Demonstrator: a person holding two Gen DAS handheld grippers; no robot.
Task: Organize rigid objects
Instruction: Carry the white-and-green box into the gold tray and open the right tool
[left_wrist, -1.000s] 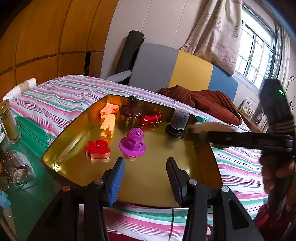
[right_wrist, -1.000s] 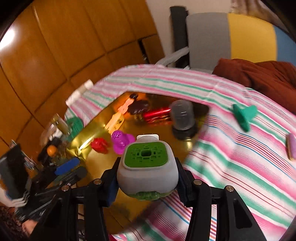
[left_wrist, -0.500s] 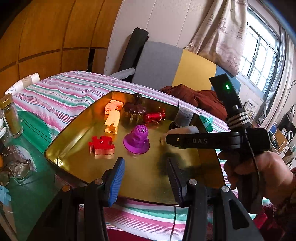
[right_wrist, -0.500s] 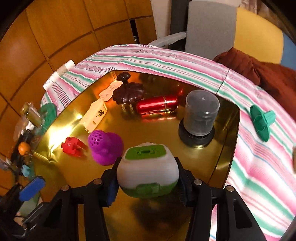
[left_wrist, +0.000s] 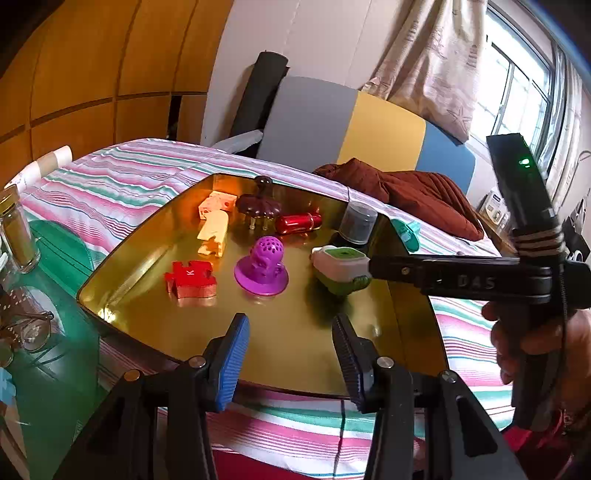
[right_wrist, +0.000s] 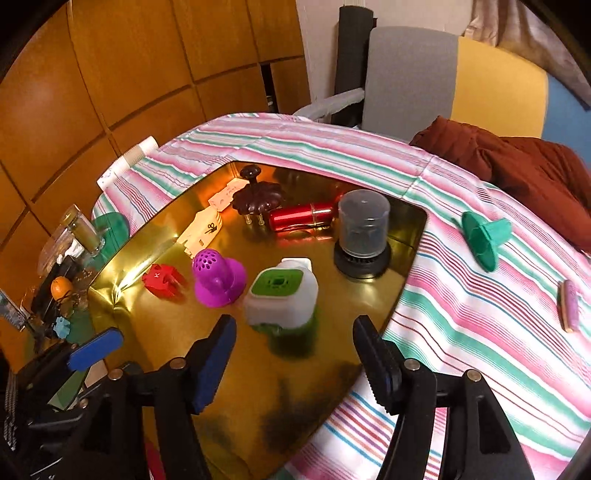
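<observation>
In gold tray (right_wrist: 406, 236): seven objects, white-green box (right_wrist: 282, 295) just released there. Right gripper (right_wrist: 295, 354) jaws had just been opening, nothing held. Left gripper (left_wrist: 290, 354) jaws apart, empty. Green funnel (right_wrist: 484, 236), pink piece (right_wrist: 569, 304) left on striped cloth (right_wrist: 480, 332).

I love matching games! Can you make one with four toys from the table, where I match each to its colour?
Things:
1. puzzle piece
2. dome with holes
3. funnel
4. tube

Colours:
A. teal green
B. shiny red
C. purple
D. flat red with a letter K

Pairs: 1-D, 2-C, 3-A, 4-B
</observation>
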